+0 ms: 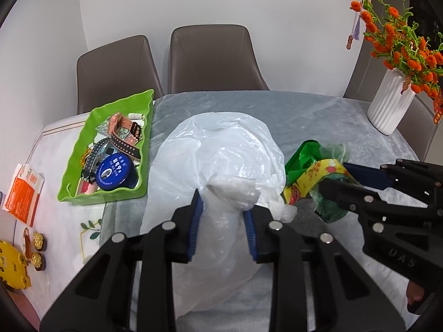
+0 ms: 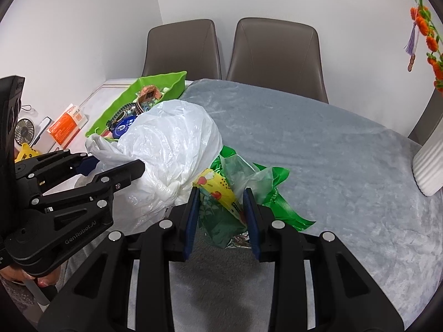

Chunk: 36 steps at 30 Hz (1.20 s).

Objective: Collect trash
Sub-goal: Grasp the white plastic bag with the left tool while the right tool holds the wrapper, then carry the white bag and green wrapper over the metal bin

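Trash wrappers (image 2: 221, 193) between right gripper (image 2: 221, 210) pads, lower part hidden

Both wrist cameras look down closely, sharing the white bag (image 1: 221, 149).

White vase (image 2: 429, 163) cut off by right edge, orange flowers (image 2: 429, 38) partly out of frame, green tray (image 2: 155, 83) half hidden behind white bag (image 2: 171, 149), orange box (image 1: 23, 193) print unreadable

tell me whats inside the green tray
In the green tray: a blue round tin, studded straps and a small white tube. Whatever lies beneath them is covered.
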{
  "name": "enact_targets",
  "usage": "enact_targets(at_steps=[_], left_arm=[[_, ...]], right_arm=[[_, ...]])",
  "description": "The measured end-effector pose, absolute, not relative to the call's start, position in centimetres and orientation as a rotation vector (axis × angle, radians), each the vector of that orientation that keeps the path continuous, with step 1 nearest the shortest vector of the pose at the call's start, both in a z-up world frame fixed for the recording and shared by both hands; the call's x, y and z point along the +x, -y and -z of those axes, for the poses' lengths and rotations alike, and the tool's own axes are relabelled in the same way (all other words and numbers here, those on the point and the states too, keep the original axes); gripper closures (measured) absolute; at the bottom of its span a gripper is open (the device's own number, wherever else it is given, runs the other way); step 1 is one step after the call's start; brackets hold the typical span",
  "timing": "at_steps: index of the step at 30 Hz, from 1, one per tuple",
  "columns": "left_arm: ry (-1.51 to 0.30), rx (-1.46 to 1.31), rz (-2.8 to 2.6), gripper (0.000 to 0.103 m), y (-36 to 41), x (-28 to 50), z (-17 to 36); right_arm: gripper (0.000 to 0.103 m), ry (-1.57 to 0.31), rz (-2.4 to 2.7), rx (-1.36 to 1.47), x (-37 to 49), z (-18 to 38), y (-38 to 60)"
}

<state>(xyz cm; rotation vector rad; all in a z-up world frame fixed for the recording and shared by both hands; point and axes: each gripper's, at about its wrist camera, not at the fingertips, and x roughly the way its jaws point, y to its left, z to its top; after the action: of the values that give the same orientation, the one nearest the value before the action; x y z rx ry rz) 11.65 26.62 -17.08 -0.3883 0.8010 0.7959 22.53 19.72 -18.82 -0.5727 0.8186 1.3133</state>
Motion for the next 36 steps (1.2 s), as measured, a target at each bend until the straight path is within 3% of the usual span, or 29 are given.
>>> enact_targets(at_steps=[17,27,36], left_arm=[[-0.735,-0.293,-0.617,0.075,-17.5,9.7,12.0],[-0.760,-0.172,-0.282,0.075,-6.7,15.4,11.8],[-0.771,-0.035,0.075,0.075,10.0,21.2,11.4]], right_arm=[[0.073,-0.752,-1.152,-0.455,20.7,13.4,-8.8],[0.073,-0.783,-0.785,-0.297,22.2,12.4,7.5],[0.073,-0.794,-0.417,-0.137,22.1,11.4,27.4]])
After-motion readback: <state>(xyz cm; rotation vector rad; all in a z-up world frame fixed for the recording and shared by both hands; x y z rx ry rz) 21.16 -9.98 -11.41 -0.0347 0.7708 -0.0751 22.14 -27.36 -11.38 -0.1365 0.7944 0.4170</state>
